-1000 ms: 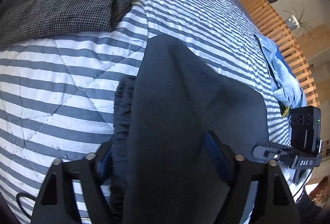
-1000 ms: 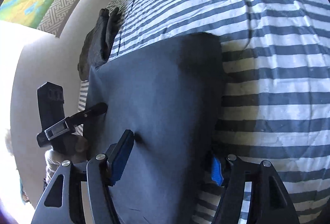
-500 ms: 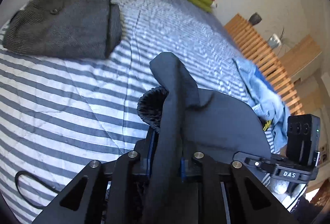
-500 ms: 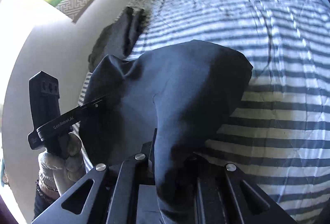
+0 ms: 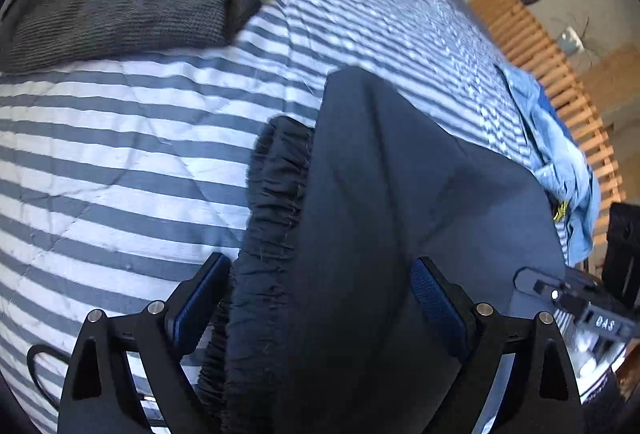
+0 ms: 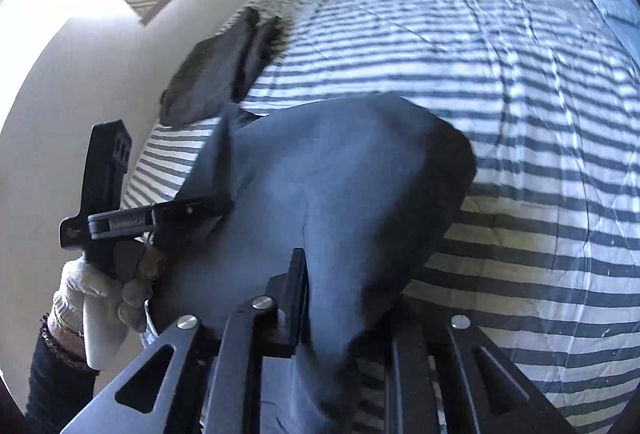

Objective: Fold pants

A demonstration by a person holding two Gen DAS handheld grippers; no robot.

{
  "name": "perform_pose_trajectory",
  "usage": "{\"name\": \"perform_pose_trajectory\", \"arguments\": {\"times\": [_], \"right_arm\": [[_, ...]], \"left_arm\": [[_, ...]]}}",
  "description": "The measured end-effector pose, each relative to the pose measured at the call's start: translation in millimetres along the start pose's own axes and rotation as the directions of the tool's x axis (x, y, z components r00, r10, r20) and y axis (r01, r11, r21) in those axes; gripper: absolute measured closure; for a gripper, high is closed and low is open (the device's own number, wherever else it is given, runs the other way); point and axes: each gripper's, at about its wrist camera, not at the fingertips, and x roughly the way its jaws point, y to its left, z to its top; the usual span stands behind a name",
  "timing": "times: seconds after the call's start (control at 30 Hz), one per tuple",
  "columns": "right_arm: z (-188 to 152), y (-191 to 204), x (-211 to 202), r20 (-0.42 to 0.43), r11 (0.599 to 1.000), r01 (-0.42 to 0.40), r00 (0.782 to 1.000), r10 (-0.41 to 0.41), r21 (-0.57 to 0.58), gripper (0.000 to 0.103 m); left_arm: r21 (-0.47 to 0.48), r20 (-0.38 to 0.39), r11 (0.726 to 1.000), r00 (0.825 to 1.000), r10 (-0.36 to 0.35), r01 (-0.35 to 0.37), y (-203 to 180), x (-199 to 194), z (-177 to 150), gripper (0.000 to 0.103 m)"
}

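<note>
The dark blue pants [image 5: 360, 234] lie folded over on the striped bed [image 5: 120, 154], elastic waistband bunched at the left edge, where half a second ago both ends were pinched up off the cover. The left hand-held gripper [image 5: 320, 298] has just been opening and stands wide, pads clear of the cloth between them. The right hand-held gripper [image 6: 344, 298] has been opening too, but stands narrow with a fold between its fingers, so this fold looks laid down, not fully released.
</note>
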Motion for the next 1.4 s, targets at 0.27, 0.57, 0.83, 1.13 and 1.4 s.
{"name": "perform_pose_trajectory", "arguments": {"times": [0.27,0.57,0.83,1.13,1.4], "right_arm": [[-4.5,-37.3,27.4,-0.043,0.989,-0.100,0.994,0.105,0.109,0.057],[5.1,24.4,-19.6,0.054,0.995,-0.073,0.996,0.077,-0.068,0.095],[11.1,116.6,-90.9,0.196,0.941,0.014,0.979,0.056,-0.339,0.095],[73.5,187.5,-93.1,0.281,0.879,0.023,0.951,0.128,-0.477,0.095],[169.2,233.8,-13.9,0.253,0.888,-0.002,0.958,0.134,-0.461,0.095]], "left_arm": [[-0.044,0.059,0.997,0.997,-0.054,0.057,3.5,-3.7,-7.9,0.056],[-0.093,0.201,0.980,0.968,-0.153,0.174,11.0,-58.7,-38.3,0.086],[-0.082,0.377,0.962,0.902,-0.212,0.261,14.0,-138.4,-51.9,0.087],[-0.076,0.554,0.980,0.825,-0.111,0.182,52.4,-253.0,-16.6,0.087],[-0.134,0.580,0.988,0.814,0.012,0.081,121.0,-276.9,71.3,0.087]]}}
